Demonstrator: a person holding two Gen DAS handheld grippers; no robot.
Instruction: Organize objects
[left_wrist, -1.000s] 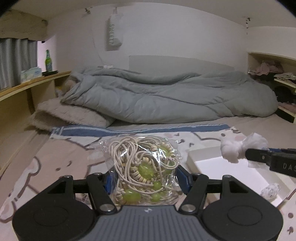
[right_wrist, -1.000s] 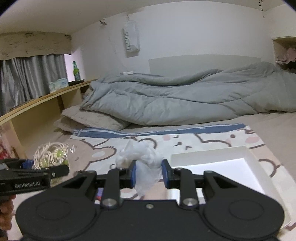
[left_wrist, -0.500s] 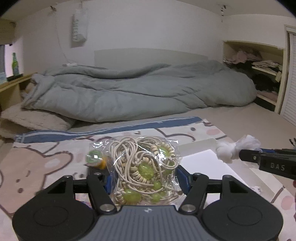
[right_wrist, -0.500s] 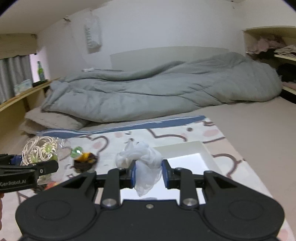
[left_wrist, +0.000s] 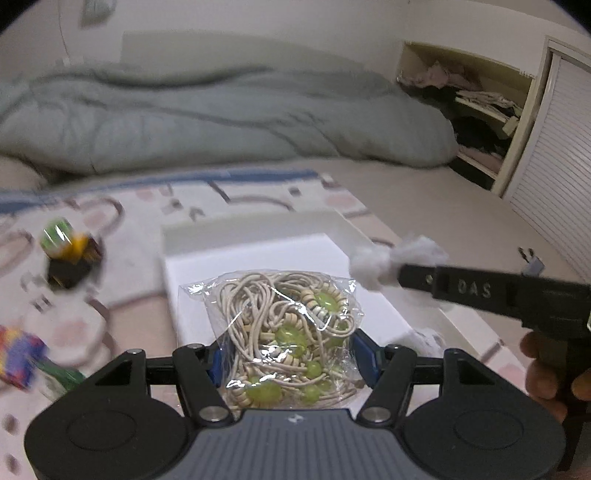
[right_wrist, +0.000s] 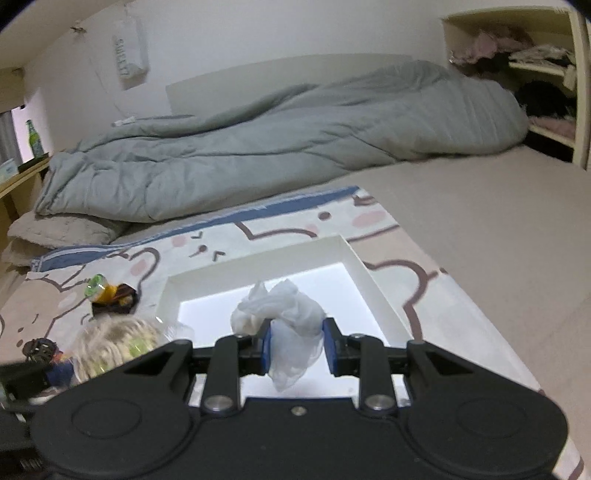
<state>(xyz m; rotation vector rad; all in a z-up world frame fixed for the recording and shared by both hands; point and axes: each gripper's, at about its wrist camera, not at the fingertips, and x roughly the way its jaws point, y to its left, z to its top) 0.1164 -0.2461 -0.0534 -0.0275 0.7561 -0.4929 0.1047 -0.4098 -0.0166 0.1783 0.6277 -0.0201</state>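
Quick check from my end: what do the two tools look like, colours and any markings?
Both are black two-finger tools with blue pads. The left tool has a grey ribbed centre panel with a small logo, two round black discs and silver pivot screws. The right tool is all black with the same discs and screws; its side reads "DAS". No sleeve or cable shows.

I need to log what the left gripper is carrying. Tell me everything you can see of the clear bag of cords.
The clear bag of cords is a crinkly transparent plastic pouch stuffed with tangled beige cord strung with pale ring-shaped beads and translucent green beads. It stands roughly upright, clamped at its lower sides between the blue pads of the left gripper, its top free. It hangs above the near edge of the white tray; the right wrist view shows it only as a blur at lower left.
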